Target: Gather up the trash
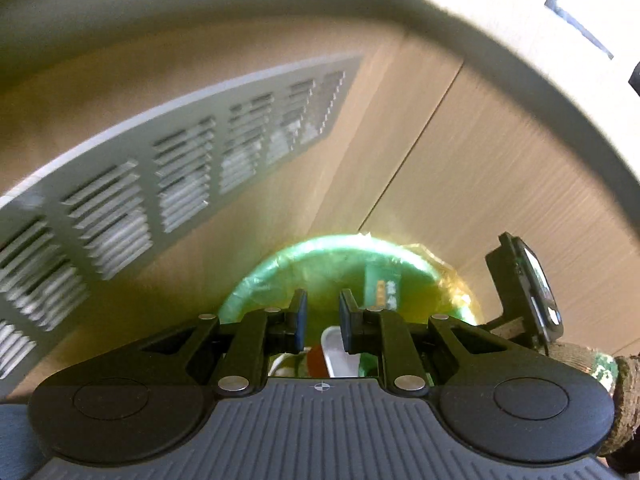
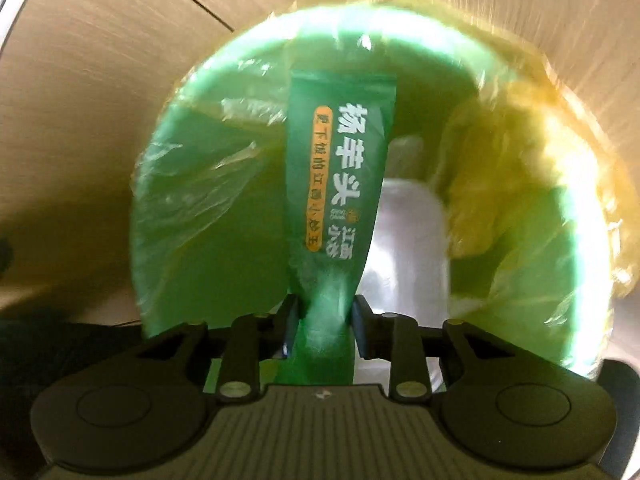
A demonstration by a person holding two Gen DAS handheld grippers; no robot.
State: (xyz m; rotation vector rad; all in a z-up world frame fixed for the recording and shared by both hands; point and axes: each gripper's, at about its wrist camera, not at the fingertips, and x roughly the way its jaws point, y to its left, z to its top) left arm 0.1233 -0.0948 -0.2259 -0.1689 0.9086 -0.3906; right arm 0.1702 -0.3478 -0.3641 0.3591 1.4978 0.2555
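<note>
My right gripper (image 2: 325,326) is shut on a green snack wrapper (image 2: 340,168) with white and orange print. It holds the wrapper over the mouth of a green bin (image 2: 192,208) lined with a clear yellowish bag (image 2: 532,152). A white piece of trash (image 2: 412,248) lies inside the bin. My left gripper (image 1: 323,322) hangs above the same green bin (image 1: 280,268), its jaws a little apart with nothing between them. The wrapper (image 1: 382,286) shows just beyond its fingers. White and reddish trash (image 1: 332,354) shows below.
The bin stands on a light wood floor (image 1: 460,184). A grey vent grille (image 1: 168,184) lies at the left in the left wrist view. A curved grey-white edge (image 1: 540,92) arcs overhead. The other gripper's device (image 1: 528,288) is at the right.
</note>
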